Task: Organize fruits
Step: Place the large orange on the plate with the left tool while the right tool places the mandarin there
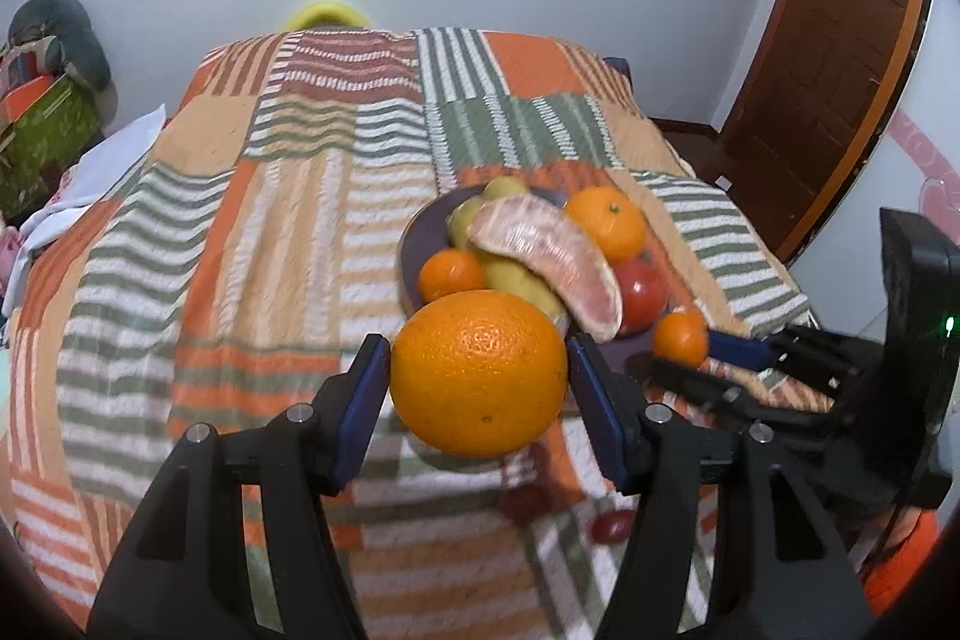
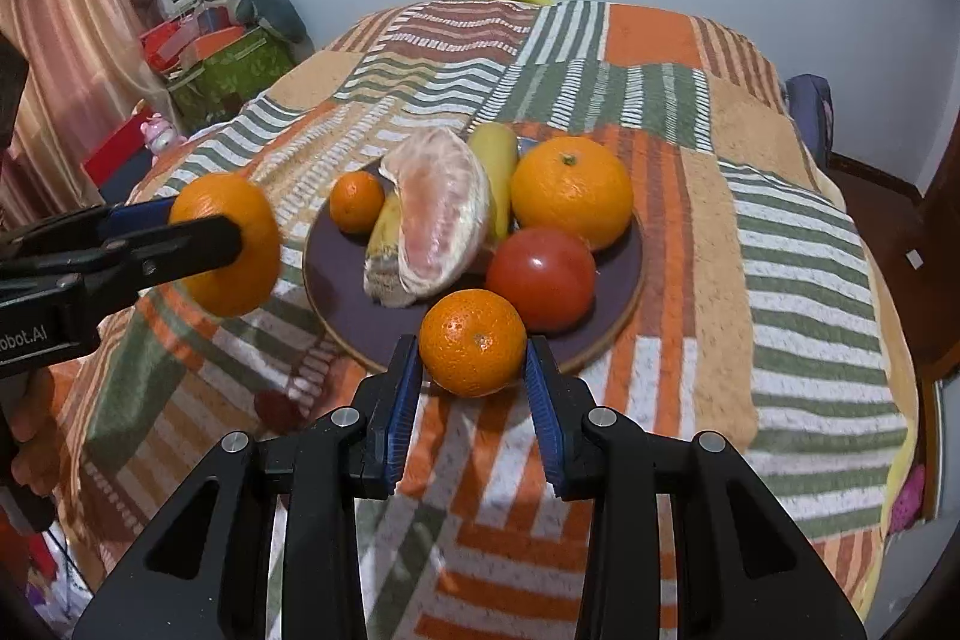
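Observation:
My left gripper (image 1: 478, 388) is shut on a large orange (image 1: 478, 373) and holds it above the bedspread, left of the plate; it also shows in the right wrist view (image 2: 228, 244). My right gripper (image 2: 474, 370) is shut on a small mandarin (image 2: 473, 342) at the near rim of the dark round plate (image 2: 336, 292). On the plate lie a wrapped pomelo wedge (image 2: 438, 220), bananas (image 2: 495, 166), a big orange (image 2: 573, 190), a tomato (image 2: 543, 277) and another small mandarin (image 2: 356, 202).
The plate sits on a striped patchwork bedspread (image 1: 270, 220) on a bed. A small red fruit (image 1: 612, 526) lies on the bedspread below my left gripper. Boxes and a plush toy (image 2: 234, 40) stand at the far left; a wooden door (image 1: 840, 40) is at right.

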Motion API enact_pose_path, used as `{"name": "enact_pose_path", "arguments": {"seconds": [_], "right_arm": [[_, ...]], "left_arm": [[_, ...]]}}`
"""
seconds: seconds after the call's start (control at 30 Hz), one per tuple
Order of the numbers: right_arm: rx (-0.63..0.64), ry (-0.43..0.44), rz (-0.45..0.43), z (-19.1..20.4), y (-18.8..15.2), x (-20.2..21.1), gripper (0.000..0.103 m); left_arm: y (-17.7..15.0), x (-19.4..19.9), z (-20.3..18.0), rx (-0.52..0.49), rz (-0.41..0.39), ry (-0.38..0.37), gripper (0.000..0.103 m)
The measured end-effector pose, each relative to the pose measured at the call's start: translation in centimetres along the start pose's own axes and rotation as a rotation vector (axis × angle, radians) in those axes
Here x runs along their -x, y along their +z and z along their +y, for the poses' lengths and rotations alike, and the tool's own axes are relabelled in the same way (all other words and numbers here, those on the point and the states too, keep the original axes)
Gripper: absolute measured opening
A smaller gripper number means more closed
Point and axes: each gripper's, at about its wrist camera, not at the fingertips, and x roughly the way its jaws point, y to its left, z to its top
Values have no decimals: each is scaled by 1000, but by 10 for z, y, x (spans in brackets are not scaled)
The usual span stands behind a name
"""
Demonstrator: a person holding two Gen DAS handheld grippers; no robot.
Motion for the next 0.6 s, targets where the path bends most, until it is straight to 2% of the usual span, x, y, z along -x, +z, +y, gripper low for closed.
{"name": "enact_pose_path", "arguments": {"seconds": [0.17,0.27,0.37,0.6], "right_arm": [[11,17,20,4,2,-15,32],[18,18,31,6,0,-22,32],[15,12,35,4,0,-28,32],[7,20,35,3,-1,-29,32]], "left_arm": [[8,-25,1,0,18,13,60],[12,-34,0,-6,2,15,60],[16,-43,0,-5,6,-3,60],[18,-49,-1,-39,2,7,62]]}}
